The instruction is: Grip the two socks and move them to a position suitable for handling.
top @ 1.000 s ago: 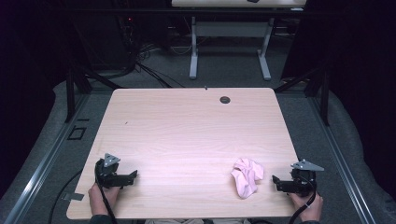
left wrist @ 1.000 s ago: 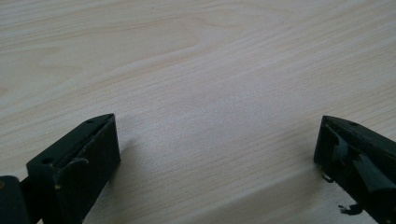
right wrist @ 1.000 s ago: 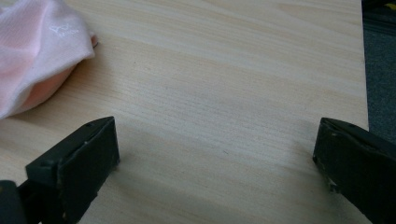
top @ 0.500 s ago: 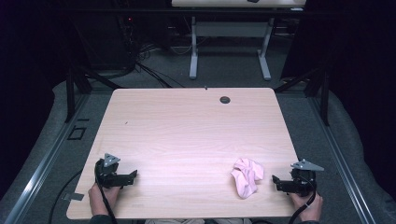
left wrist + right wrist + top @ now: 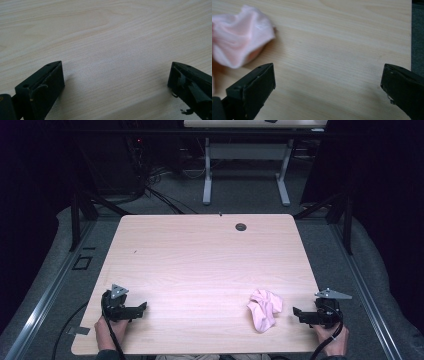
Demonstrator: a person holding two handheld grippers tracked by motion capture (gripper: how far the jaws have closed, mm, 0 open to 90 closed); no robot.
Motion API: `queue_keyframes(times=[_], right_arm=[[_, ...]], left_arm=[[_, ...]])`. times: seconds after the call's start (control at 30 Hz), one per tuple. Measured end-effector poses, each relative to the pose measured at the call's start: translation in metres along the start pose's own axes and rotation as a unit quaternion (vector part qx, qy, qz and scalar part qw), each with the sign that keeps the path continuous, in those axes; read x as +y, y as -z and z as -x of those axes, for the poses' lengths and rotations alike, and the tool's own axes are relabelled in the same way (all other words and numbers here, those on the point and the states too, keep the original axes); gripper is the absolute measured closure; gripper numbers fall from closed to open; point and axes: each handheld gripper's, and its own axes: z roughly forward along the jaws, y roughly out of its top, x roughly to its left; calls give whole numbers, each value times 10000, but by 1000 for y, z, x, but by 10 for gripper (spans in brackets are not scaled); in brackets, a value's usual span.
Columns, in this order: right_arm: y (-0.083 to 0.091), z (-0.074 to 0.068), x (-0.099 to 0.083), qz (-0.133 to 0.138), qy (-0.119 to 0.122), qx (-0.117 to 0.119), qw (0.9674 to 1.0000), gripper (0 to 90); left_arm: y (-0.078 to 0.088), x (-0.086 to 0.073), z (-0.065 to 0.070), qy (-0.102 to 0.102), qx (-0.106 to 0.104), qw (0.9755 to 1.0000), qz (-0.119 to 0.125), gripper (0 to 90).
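1. The crumpled pink cloth (image 5: 264,307) lay on the pale wooden table (image 5: 210,265), near its front-right edge.
2. The right gripper (image 5: 299,313) sat just beside the cloth — jaws spread wide, empty.
3. The left gripper (image 5: 141,308) rested well apart at front-left — jaws likewise wide, holding nothing.

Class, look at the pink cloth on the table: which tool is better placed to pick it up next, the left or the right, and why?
The right tool, probably. Its jaws stand open just beside the pink cloth near the table's front right. The left tool, also open, sits across the table, with bare wood between its jaws.
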Motion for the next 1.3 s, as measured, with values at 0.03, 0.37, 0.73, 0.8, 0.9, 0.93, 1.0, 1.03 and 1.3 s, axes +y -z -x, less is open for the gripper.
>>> queue_keyframes(times=[0.03, 0.37, 0.73, 0.8, 0.9, 0.93, 1.0, 1.03, 1.3], right_arm=[[3, -2, 2, 27, 26, 102, 9999, 0], [25, -49, 35, 212, 667, 582, 9958, 0], [-6, -96, 52, -260, 1314, 986, 9861, 0], [-13, -100, 52, -383, 1372, 971, 9850, 0], [-28, -99, 50, -633, 1330, 991, 9841, 32], [-31, -99, 48, -679, 1288, 938, 9849, 71], [-35, -98, 47, -742, 1258, 975, 9845, 131], [-35, -98, 47, -742, 1258, 975, 9845, 131], [-39, -98, 42, -850, 1240, 835, 9851, 325]], left_arm=[[0, 0, 0, 2, 1, 10000, 2, 4], [0, 0, 0, 2, 1, 10000, 3, 5], [0, 0, 0, 0, 4, 10000, 1, 6], [0, 0, 0, -1, 4, 10000, 2, 6], [0, 0, 0, -4, -3, 10000, 1, 7], [0, 0, 0, -4, -3, 10000, 1, 7], [0, 0, 0, -6, -2, 10000, 6, 7], [0, 0, 0, -6, -2, 10000, 6, 7], [0, 0, 0, -7, -3, 10000, 1, 7]])
